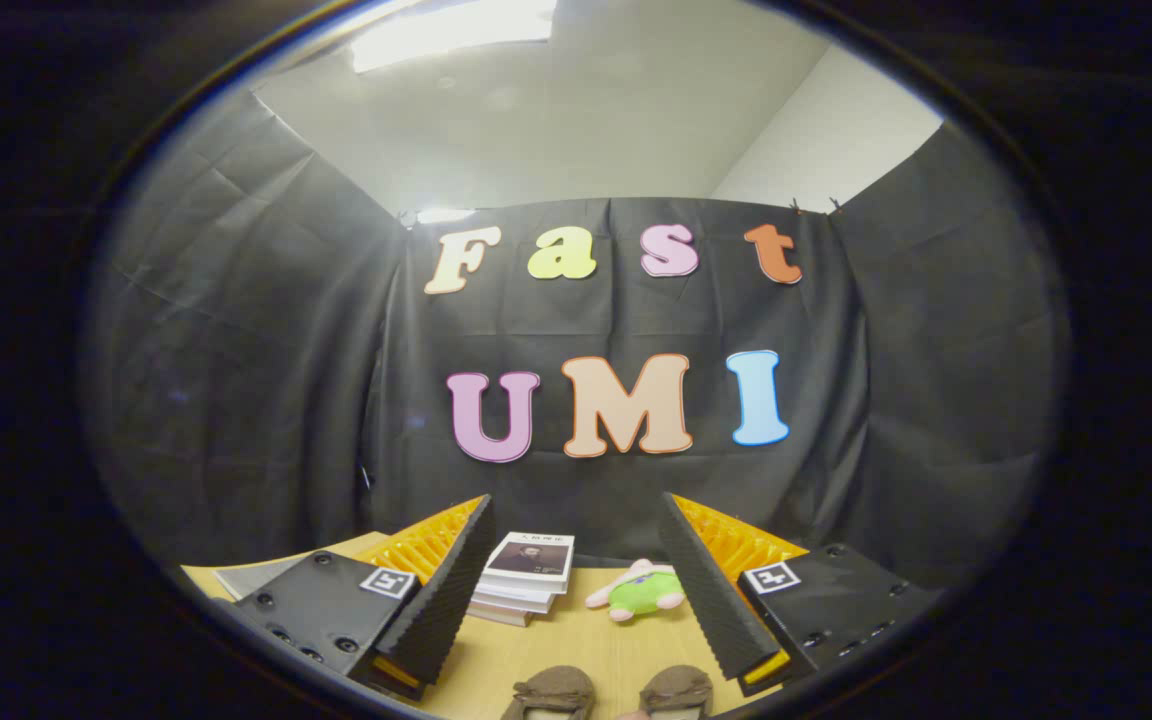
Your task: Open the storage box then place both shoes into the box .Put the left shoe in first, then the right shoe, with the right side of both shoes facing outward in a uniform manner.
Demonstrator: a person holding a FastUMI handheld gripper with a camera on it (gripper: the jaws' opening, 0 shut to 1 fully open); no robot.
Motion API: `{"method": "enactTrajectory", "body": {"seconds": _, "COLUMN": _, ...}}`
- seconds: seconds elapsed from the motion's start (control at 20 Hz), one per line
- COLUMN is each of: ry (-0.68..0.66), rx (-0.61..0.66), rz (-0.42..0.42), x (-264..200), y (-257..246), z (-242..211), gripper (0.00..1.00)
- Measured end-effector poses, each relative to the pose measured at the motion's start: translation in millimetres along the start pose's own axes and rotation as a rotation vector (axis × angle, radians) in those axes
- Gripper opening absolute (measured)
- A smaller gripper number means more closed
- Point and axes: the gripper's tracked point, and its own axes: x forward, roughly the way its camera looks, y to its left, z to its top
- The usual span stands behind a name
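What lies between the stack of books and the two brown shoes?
In the gripper view, only bare wooden tabletop separates the stack of books from the two brown shoes, between the open fingers.

No legible text; book [529,570] cover print, far between the fingers, too small to read; gripper [576,510], fingers spread apart, bears two square coded markers [388,582].

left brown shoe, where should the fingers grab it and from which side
Probably the rim of the left shoe, coming down from above: it sits upright beside the right shoe on the table, and the gripper has its fingers open above both. How much of the opening can be gripped cannot be told.
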Motion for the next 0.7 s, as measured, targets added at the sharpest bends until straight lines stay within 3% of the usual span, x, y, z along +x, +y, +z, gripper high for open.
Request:
{"method": "enactTrajectory", "body": {"seconds": 0.4, "ry": 0.173, "rx": 0.207, "rz": 0.145, "x": -3, "y": 37, "z": -46, "gripper": 1.00}}
{"method": "enactTrajectory", "body": {"seconds": 0.7, "ry": 0.357, "rx": 0.448, "rz": 0.220, "x": -13, "y": 58, "z": -93, "gripper": 1.00}}
